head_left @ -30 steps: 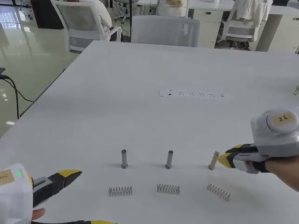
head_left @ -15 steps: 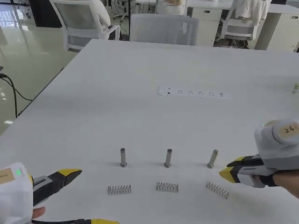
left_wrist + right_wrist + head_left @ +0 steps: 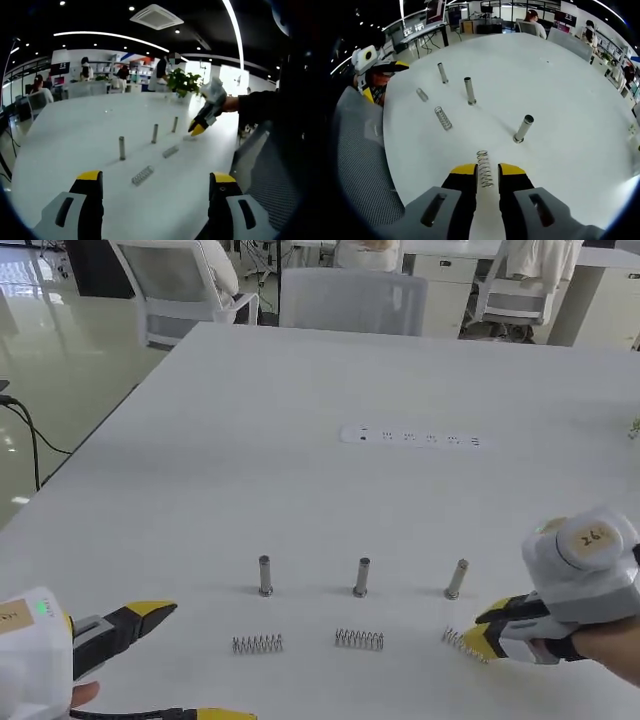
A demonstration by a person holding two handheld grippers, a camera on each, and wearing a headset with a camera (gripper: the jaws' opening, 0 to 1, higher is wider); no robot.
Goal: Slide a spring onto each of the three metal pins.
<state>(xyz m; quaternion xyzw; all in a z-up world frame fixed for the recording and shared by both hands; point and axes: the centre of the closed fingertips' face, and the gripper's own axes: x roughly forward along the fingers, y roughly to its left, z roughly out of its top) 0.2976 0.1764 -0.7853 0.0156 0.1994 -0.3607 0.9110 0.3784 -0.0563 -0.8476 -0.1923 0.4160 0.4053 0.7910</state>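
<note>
We see a white desk (image 3: 300,420) with three metal pins standing upright in a row that runs along its near edge: the left pin (image 3: 265,576), the middle pin (image 3: 362,577) and the right pin (image 3: 457,579), each bare. Between that row and the near edge three springs lie on their sides, one in front of each pin and apart from it: the left spring (image 3: 258,644), the middle spring (image 3: 359,640) and the right spring (image 3: 455,639). The right gripper (image 3: 472,637) is low over the desk toward the near right corner, its yellow tips at the end of the right spring. In the right gripper view we see its jaws a little apart, one on each side of that spring's near end. A sliver of desk shows between the coil and one jaw, so they are around it and not clamped. Whether the other jaw touches the coil we cannot tell. The left gripper (image 3: 210,662) is held by the near left corner, well apart from the springs and pins, and its jaws stand wide apart. Toward the far edge, about mid-desk, lies a white power strip (image 3: 410,438), and a grey chair (image 3: 350,302) stands beyond the far edge.
</note>
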